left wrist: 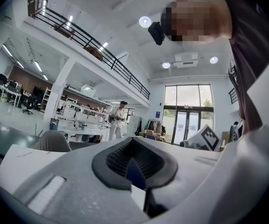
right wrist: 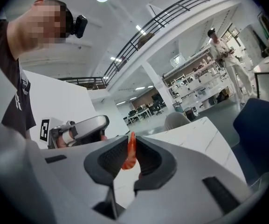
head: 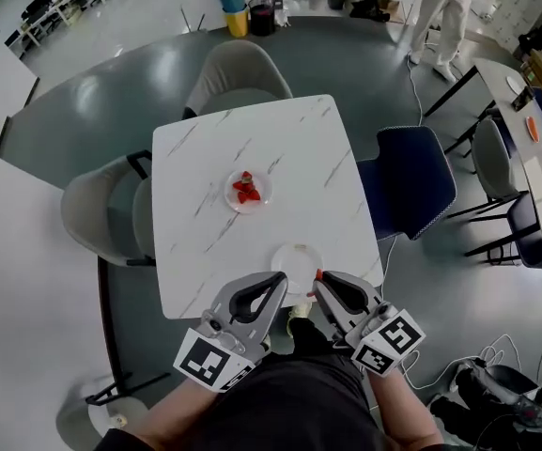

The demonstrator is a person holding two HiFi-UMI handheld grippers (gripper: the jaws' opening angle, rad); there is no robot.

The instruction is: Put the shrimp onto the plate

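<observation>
The right tool [right wrist: 133,143] is clenched on the shrimp [right wrist: 130,155]. In the right gripper view its 2 dark pads pinch the orange body from both sides, and the shrimp stands upright with its thin end poking above the tips. In the head view this tool sits at lower centre, and the shrimp shows there as a red speck just beside the right rim of the empty white plate [head: 294,250]. Whether it touches the rim cannot be told.

The left tool [head: 279,279] is closed with nothing in it. Its tips meet, and the loop between the pads shows only blue chair and white worktop in the left gripper view. Its tip lies at the near left edge of the same plate, close beside the right tool.

Each tool carries a cube with black-and-white square markers, 1 at lower left [head: 212,363] and 1 at lower right [head: 388,338].

Farther up the white marbled worktop [head: 205,148], near its centre, a second small plate [head: 267,184] holds a heap of red pieces [head: 244,190], well apart from both tools. A blue chair [head: 411,181] stands at the worktop's right side, with 2 grey chairs at the top [head: 238,73] and left [head: 97,205].
</observation>
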